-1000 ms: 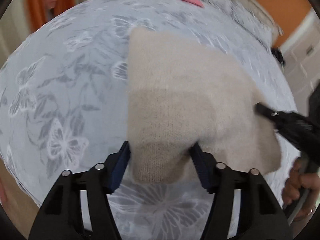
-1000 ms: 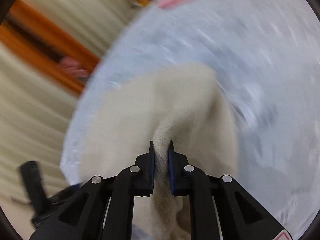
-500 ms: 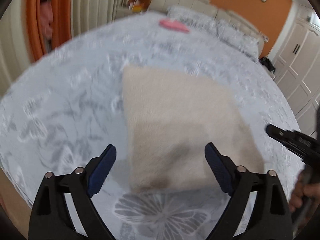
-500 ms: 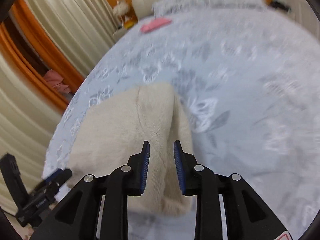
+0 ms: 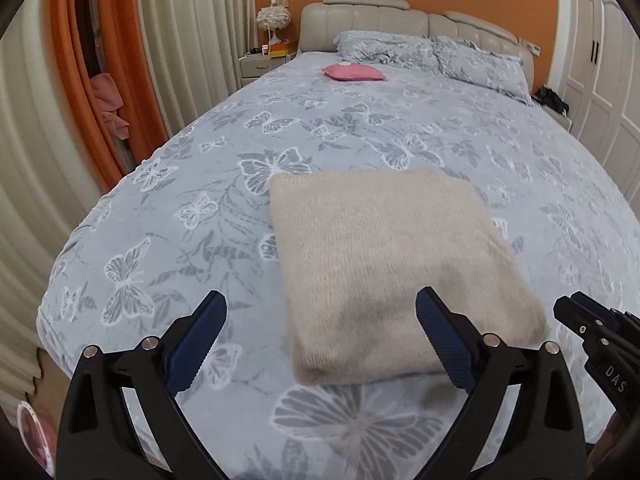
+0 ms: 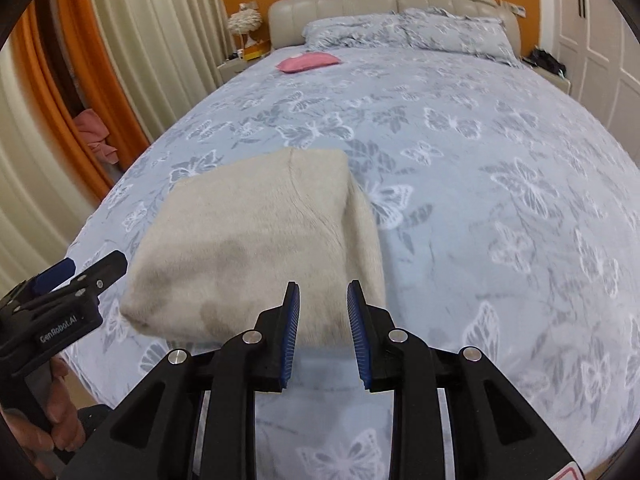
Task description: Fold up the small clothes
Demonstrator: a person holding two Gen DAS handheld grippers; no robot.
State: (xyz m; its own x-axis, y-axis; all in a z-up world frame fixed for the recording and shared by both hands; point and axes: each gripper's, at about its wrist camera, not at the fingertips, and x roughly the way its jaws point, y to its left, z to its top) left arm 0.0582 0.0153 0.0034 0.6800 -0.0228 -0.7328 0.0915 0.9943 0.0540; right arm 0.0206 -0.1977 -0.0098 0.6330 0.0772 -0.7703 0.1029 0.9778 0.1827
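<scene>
At the foot of the bed, nearest the onlooker, two hand-held grippers hang above the bedspread (image 5: 352,128). The left gripper (image 5: 320,340) has its jaws spread wide; they have just been opening. Its right finger crosses the near right part of the folded garment in the left wrist view, but nothing is pinched and neither pad presses on the knit. The right gripper (image 6: 323,328) stands with its jaws parted by a narrow gap; they opened a little within the last second and now hold steady. The cloth shows through the gap, but the pads are clear of it, so nothing is gripped.

In the right wrist view, a hand (image 6: 56,428) is seen at 8 o'clock, wrapped around the left gripper's handle.

Just beyond both grippers lies the beige knitted garment (image 5: 396,264), folded into a thick, roughly square packet. It rests flat on the bedspread near the foot edge, released by both grippers. A curved seam runs across its top layer in the right wrist view.

The bedspread is pale blue-grey with a white and grey butterfly print.

Farther up the bed, at 12 o'clock from the garment, a small pink cushion (image 5: 354,73) lies on the cover, well apart from the garment. Behind it sit two pillows (image 5: 432,50) in matching fabric, against a padded beige headboard (image 5: 400,16).

At 11 o'clock stands a nightstand (image 5: 260,65) bearing a feathery white lamp (image 5: 273,19). Cream and orange curtains (image 5: 120,60) hang at 9 to 10 o'clock. White wardrobe doors (image 5: 600,60) stand at 2 o'clock.
</scene>
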